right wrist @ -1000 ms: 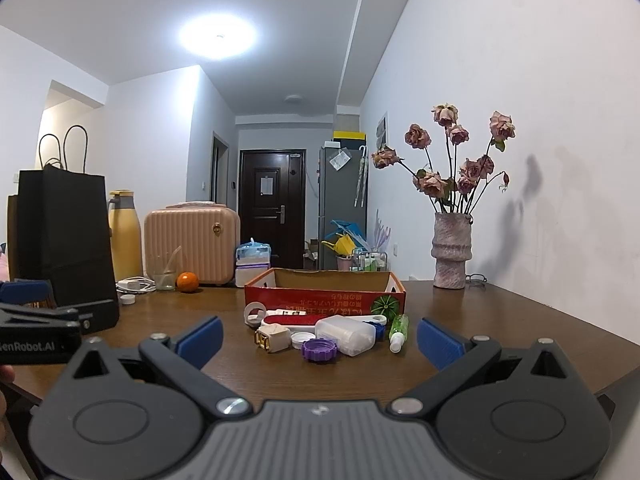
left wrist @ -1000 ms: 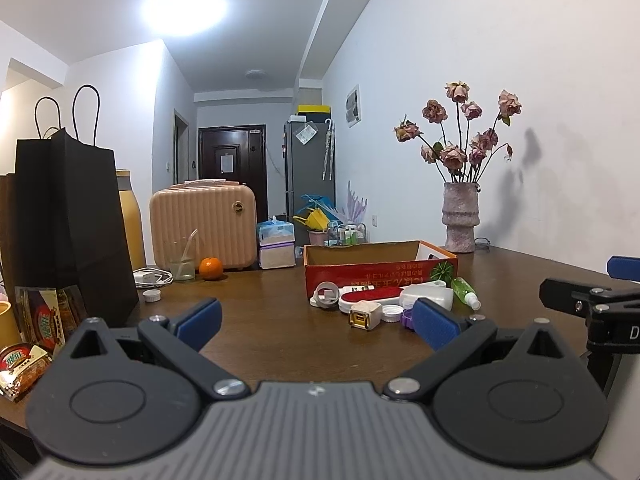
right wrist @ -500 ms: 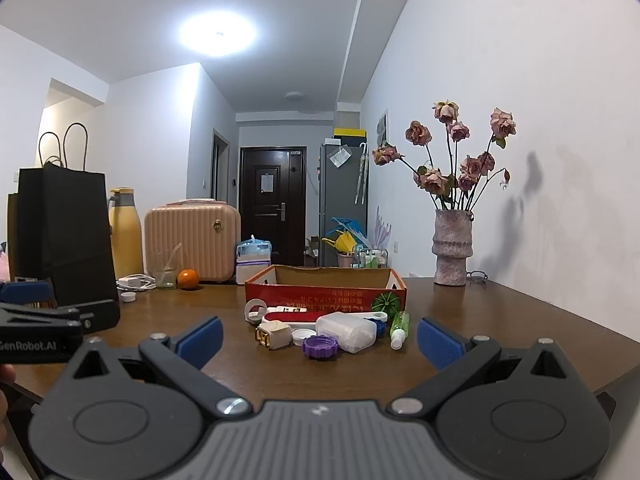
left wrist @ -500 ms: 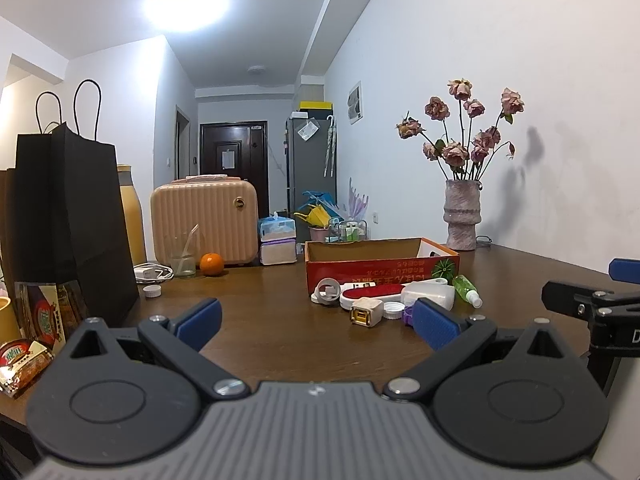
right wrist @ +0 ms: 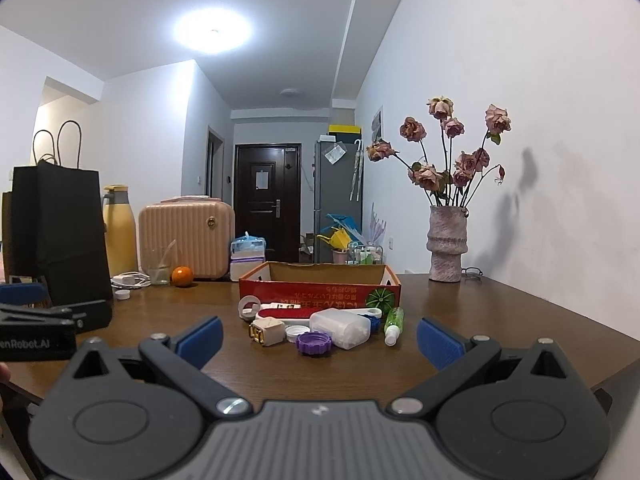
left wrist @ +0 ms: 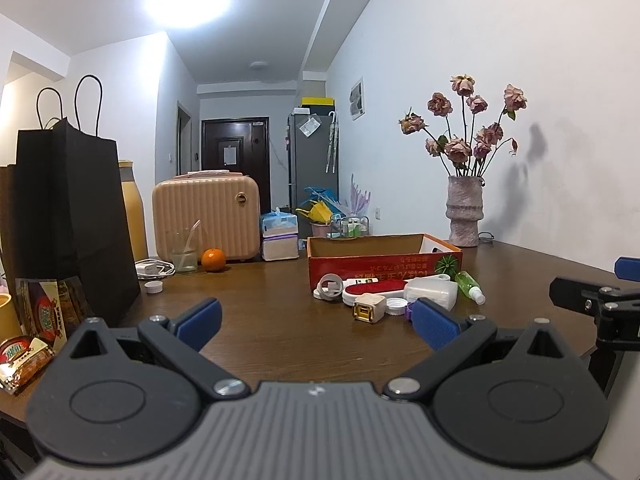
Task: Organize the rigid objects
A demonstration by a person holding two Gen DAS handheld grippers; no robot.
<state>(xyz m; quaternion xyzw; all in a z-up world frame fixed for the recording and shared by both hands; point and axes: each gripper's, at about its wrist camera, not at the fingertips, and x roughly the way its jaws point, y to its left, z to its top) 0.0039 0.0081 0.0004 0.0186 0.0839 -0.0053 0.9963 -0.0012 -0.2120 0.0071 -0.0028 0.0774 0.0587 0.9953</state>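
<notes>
We hold the left gripper (left wrist: 316, 322) and right gripper (right wrist: 319, 338) wide apart, gripping nothing. The purple cap (right wrist: 315, 343), beige plug (right wrist: 267, 331) and green spray bottle (right wrist: 393, 325) lie just near of the red cardboard box (right wrist: 320, 289) on the table (right wrist: 500, 320).

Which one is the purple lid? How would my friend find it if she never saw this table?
Find the red box in the middle of the table; a little pile of things lies in front of it. At the pile's near edge, beside the white bottle lying on its side, sits the purple lid. It is the only purple thing there, round with a bumpy rim; the lid beside it is white.
</notes>
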